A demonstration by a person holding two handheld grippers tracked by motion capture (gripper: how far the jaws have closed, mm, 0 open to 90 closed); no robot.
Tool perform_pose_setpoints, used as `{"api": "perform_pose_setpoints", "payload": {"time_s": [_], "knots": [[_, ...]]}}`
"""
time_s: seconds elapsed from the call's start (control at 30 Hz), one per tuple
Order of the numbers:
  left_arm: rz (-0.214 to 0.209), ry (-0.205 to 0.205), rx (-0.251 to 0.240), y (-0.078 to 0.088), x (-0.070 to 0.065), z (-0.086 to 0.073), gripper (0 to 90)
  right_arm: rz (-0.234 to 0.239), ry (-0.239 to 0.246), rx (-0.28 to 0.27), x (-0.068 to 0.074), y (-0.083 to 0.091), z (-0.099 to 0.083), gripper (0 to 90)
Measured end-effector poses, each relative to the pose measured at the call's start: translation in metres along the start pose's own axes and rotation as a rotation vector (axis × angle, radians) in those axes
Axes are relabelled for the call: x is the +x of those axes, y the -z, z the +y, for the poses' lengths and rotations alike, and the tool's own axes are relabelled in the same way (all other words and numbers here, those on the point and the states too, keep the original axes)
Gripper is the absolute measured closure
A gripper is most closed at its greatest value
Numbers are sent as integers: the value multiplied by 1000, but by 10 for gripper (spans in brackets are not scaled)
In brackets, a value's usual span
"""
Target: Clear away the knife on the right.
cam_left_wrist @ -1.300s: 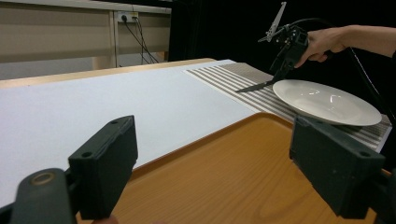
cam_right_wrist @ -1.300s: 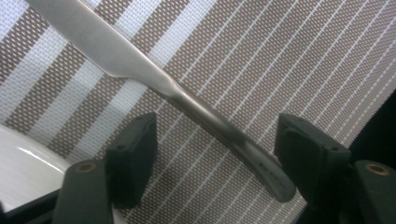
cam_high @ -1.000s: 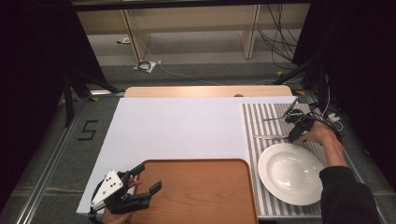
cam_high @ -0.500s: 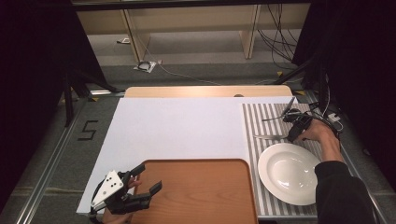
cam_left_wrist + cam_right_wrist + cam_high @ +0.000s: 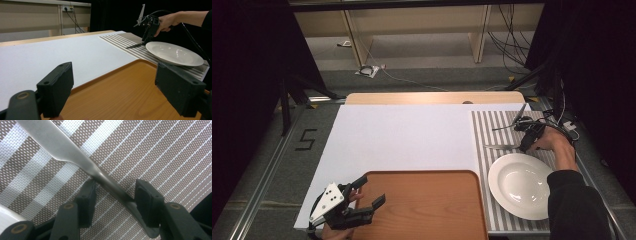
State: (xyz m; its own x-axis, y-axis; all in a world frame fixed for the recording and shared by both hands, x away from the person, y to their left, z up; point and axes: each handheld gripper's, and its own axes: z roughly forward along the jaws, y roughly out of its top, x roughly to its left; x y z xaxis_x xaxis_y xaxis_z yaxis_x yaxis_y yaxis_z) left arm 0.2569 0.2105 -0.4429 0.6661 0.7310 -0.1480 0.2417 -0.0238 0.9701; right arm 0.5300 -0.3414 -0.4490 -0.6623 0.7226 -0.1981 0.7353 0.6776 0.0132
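Observation:
A steel knife (image 5: 499,146) lies on the striped placemat (image 5: 492,125), just beyond the white plate (image 5: 522,185). My right gripper (image 5: 526,145) points down over its handle. In the right gripper view the knife (image 5: 65,150) runs slantwise between the jaws of my right gripper (image 5: 115,195). They have just been closing around the handle, and a gap still shows at the left pad. My left gripper (image 5: 371,191) stands open over the wooden tray's (image 5: 427,205) near left corner, with nothing between its jaws. The left gripper view shows my left gripper (image 5: 115,85), the tray (image 5: 120,95), the plate (image 5: 175,52), the knife (image 5: 133,45) and my right gripper (image 5: 144,42).
A wide white mat (image 5: 402,135) covers the table's middle and left. A second thin metal utensil (image 5: 504,127) lies on the placemat beyond the knife. Cables trail past the table's right edge. Dark curtains stand on both sides.

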Motion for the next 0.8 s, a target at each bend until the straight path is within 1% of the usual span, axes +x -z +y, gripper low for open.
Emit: {"api": "perform_pose_setpoints", "payload": {"time_s": [0.03, 0.07, 0.1, 0.13, 0.2, 0.23, 0.33, 0.4, 0.43, 0.47, 0.5, 0.53, 0.63, 0.73, 0.77, 0.8], "knots": [[-1, -2, 0, 0, 0, 0, 153, 7, -10, 1, -1, 0, 0, 556], [-1, -2, 0, 0, 0, 0, 153, 7, -10, 1, -1, 0, 0, 556], [-2, -3, 0, 0, 0, 0, 153, 14, -16, 7, 0, 0, 1, 578], [0, -1, -1, 0, 0, 0, 153, 35, -13, 13, 0, 0, 2, 644], [0, 0, -1, 1, 0, 0, 153, 40, -6, 10, 0, 0, 2, 651], [0, 1, -3, 1, 0, 0, 153, 48, -21, 20, 1, 0, 3, 664], [1, 1, -1, 1, 0, 0, 153, 46, -21, 28, 1, 1, 3, 670], [0, 0, 0, 0, 0, 0, 153, 42, -1, 23, 2, 0, 4, 699], [0, 0, -1, 0, 0, 0, 153, 51, 7, 20, 3, 0, 4, 730], [0, 0, -1, 0, 0, 0, 153, 51, 7, 20, 3, 0, 4, 730], [0, 2, -3, 1, 0, 0, 153, 52, 23, 21, 2, 0, 4, 752], [0, 2, -3, 1, 0, 0, 153, 52, 23, 21, 2, 0, 4, 752], [1, 4, -4, 1, 1, 0, 153, 65, 11, 26, 4, 0, 4, 793], [0, 6, -5, 1, 0, 1, 153, 64, 11, 24, 4, 0, 4, 800], [1, 5, -5, 0, 0, 0, 153, 53, 34, 21, 6, 1, 4, 804], [1, 5, -5, 0, 0, 0, 153, 53, 34, 21, 6, 1, 4, 804]]}}
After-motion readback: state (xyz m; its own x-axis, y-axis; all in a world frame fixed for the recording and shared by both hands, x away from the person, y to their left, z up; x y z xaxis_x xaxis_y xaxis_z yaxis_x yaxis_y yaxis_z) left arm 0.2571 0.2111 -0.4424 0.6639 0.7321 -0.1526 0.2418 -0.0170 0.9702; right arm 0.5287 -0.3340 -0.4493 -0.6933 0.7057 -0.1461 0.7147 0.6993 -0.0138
